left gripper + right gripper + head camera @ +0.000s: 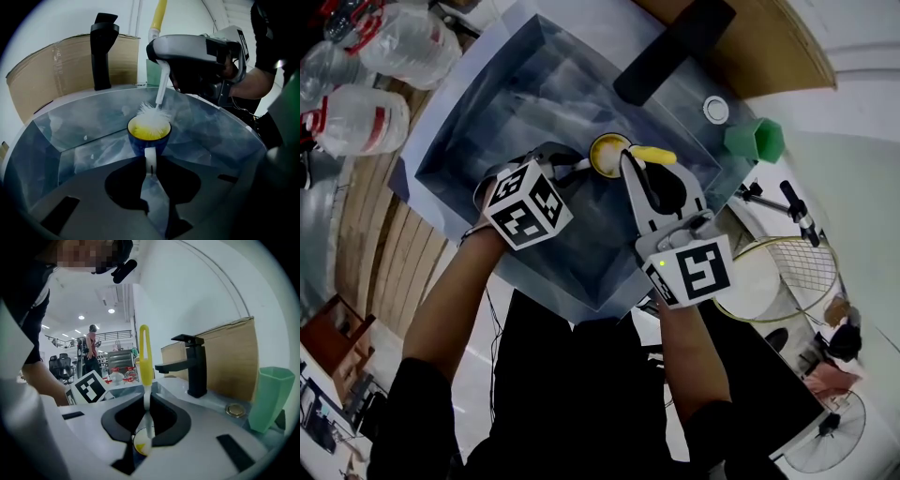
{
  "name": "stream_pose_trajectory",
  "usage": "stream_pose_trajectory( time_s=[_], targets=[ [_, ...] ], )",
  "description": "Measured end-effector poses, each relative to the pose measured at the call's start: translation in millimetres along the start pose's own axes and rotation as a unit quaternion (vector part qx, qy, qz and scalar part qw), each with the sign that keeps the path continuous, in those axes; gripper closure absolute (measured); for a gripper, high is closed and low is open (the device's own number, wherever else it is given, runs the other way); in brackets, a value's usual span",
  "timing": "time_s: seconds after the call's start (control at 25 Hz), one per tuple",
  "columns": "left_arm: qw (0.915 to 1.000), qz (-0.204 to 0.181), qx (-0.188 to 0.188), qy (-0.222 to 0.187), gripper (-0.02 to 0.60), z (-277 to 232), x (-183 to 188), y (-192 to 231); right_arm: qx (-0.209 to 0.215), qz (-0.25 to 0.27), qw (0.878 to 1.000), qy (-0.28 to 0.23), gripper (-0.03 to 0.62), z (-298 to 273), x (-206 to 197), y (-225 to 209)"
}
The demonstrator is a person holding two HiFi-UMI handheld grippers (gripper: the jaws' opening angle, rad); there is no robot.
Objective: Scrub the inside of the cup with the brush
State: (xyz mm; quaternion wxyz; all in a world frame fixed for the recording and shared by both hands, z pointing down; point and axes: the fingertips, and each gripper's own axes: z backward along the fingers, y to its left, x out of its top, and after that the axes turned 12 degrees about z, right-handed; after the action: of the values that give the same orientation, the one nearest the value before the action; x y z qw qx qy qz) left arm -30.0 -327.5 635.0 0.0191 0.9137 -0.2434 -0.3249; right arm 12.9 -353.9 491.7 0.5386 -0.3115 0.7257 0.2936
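Note:
A cup (pixel 608 153), blue outside and yellow inside, stands upright in the glassy sink (pixel 478 122). In the left gripper view the cup (pixel 145 140) sits straight ahead, and my left gripper (pixel 150 169) is shut on its white handle (pixel 150 159). The brush (pixel 152 117) has white bristles inside the cup's mouth. Its white stem and yellow handle (pixel 145 355) rise through my right gripper (pixel 148 417), which is shut on the stem directly above the cup (pixel 139 444). In the head view the left gripper (pixel 574 169) is left of the cup and the right gripper (pixel 634 172) is just right of it.
A black faucet (pixel 673 49) stands at the sink's far edge, beside a round drain knob (pixel 716 110) and a green tumbler (pixel 756 139). Plastic bottles (pixel 366 117) lie at the left. Cardboard (pixel 61 65) backs the sink. A wire fan guard (pixel 778 277) lies to the right.

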Motion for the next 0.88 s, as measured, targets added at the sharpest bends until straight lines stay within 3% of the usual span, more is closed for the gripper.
stream_pose_trajectory(
  time_s=[0.28, 0.64, 0.88],
  targets=[
    [1.0000, 0.002, -0.002, 0.001, 0.499, 0, 0, 0, -0.033, 0.053, 0.997, -0.052, 0.549, 22, 52, -20],
    [1.0000, 0.002, -0.009, 0.001, 0.499, -1, 0, -2, -0.027, 0.048, 0.998, -0.010, 0.548, -6, -3, -14],
    [1.0000, 0.003, -0.007, 0.003, 0.499, -1, 0, -1, -0.018, 0.047, 0.999, -0.006, 0.548, -1, 5, -12]
  ],
)
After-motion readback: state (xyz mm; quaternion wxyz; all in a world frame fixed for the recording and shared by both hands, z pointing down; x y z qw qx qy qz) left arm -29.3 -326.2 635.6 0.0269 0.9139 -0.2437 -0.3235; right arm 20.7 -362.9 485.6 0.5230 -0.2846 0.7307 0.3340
